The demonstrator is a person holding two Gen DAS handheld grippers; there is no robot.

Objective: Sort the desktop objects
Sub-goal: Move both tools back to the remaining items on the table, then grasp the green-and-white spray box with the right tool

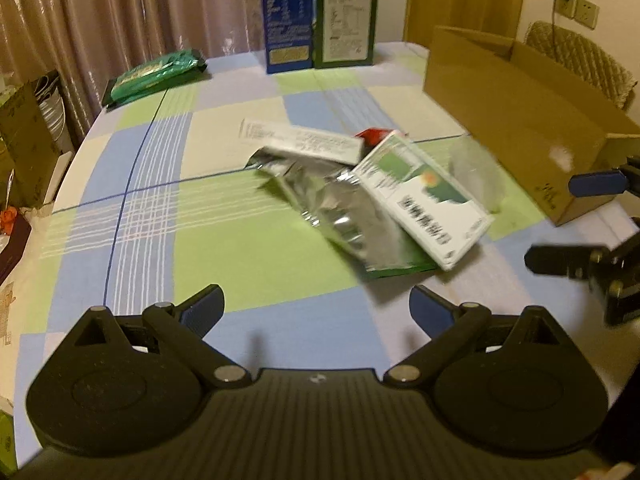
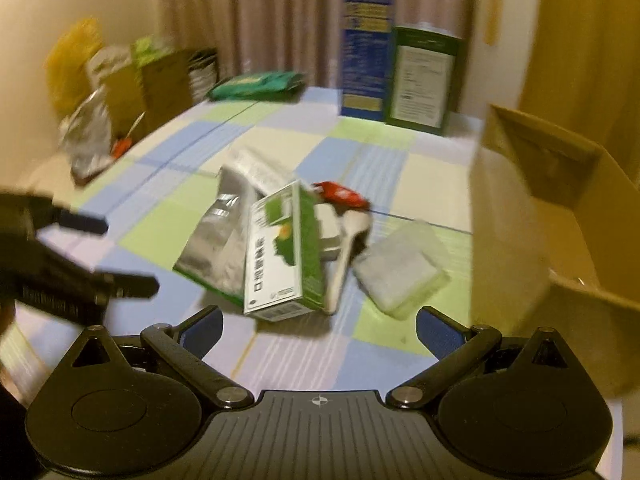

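**A:** What fills the frame?

**B:** A table under a checked cloth (image 1: 224, 236) of blue, green and cream squares, with a curtain (image 1: 100, 12) hanging behind its far edge. An open cardboard carton (image 1: 516, 120) stands on the right side of the table, one flap hanging toward the right-hand tool.

**A:** And at the back?

**B:** Two tall boxes stand upright side by side, touching: a blue box (image 1: 287, 20) on the left, a dark green box (image 1: 346, 20) on the right. A flat green packet (image 1: 158, 74) lies near the far left corner.

**A:** Where are the things to be sorted?

**B:** Heaped mid-table, just left of the carton. A crumpled silver foil bag (image 1: 336, 208) lies lowest. A green-and-white box (image 2: 282, 252) leans across it, and a long white box (image 1: 304, 142) rests at the bag's far end. A small red packet (image 2: 340, 194) pokes out behind. In the right wrist view a white spoon (image 2: 342, 256) lies beside the green-and-white box, and a translucent plastic tub (image 2: 404, 268) sits between heap and carton. Motion blur hides the printing.

**A:** The tools?

**B:** The left gripper (image 1: 318, 308) hovers over bare cloth short of the heap, fingers spread wide, nothing between them. The right gripper (image 2: 320, 326) is likewise spread and empty, facing the green-and-white box from close in.
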